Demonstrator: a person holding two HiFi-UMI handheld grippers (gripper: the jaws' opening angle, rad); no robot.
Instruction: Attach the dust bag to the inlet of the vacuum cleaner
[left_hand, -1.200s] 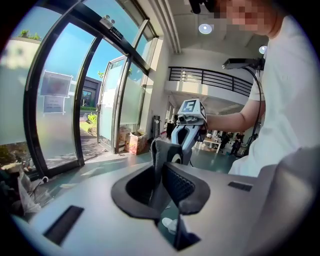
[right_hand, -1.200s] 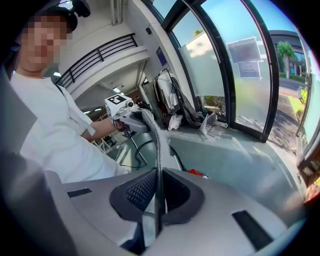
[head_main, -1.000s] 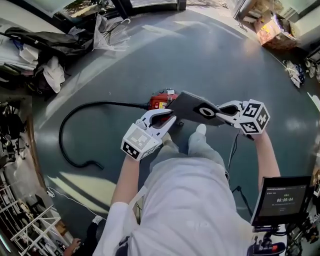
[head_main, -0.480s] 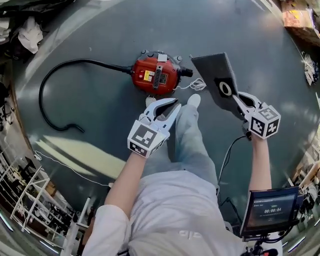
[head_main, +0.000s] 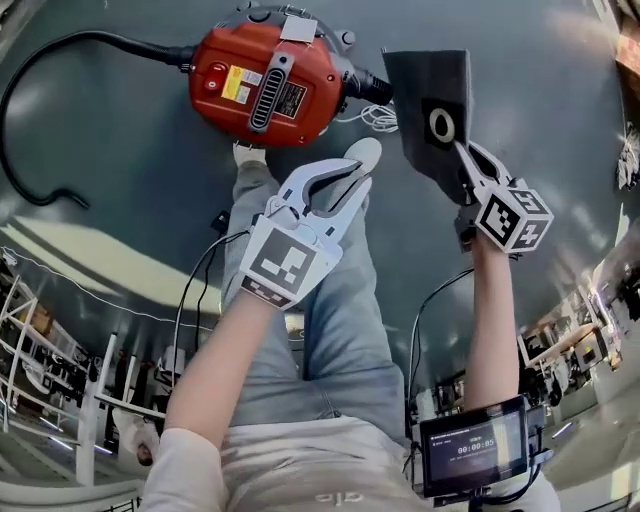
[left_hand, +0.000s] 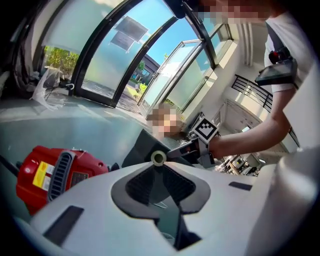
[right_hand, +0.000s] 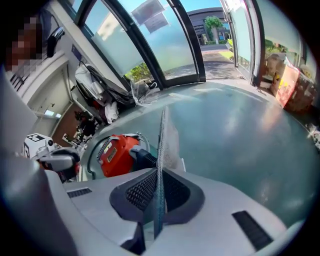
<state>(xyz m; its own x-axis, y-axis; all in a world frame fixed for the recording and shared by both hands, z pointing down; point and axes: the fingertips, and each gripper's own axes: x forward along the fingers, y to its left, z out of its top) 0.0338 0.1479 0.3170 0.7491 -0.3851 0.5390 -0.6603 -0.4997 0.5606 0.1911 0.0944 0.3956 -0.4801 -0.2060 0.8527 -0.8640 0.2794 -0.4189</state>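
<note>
The red vacuum cleaner lies on the grey floor at the top of the head view, its black inlet pointing right. My right gripper is shut on the lower edge of the dark grey dust bag. The bag's white-ringed hole lies just right of the inlet, apart from it. In the right gripper view the bag stands edge-on between the pads, with the vacuum behind on the left. My left gripper hovers below the vacuum, shut and empty. The left gripper view shows the vacuum and the bag.
A black hose curves left from the vacuum. A coil of white cord lies by the inlet. The person's legs and a white shoe stand under the grippers. A small screen hangs at the lower right; racks line the left edge.
Both grippers have come down close to the vacuum, which now looks much larger. The bag has moved with the right gripper from over the vacuum to its right side, beside the inlet.
</note>
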